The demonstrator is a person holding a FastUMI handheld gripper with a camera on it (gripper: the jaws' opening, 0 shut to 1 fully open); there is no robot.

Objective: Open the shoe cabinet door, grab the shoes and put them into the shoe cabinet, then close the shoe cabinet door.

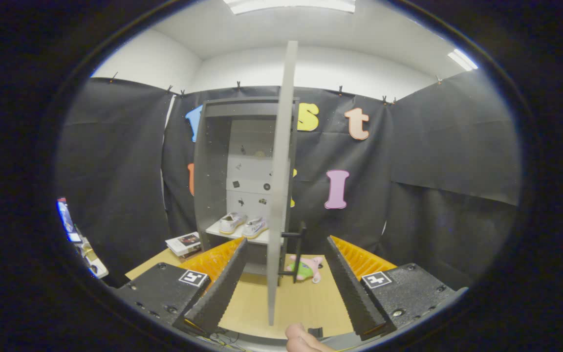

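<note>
The tool [281, 288] has its fingers spread wide apart, gripping nothing, with the edge of the open shoe cabinet door [280, 195] standing upright between them at twelve o'clock and its dark handle [297, 254] just to the one o'clock side. Beyond the door the shoe cabinet [223, 171] stands open, and the pair of white shoes [242, 224] sits side by side on its low shelf at eleven o'clock. On the wooden surface [306, 305] a small plush toy [306, 269] lies beside the handle, and a stack of books [184, 243] rests at ten o'clock beside the cabinet.
</note>
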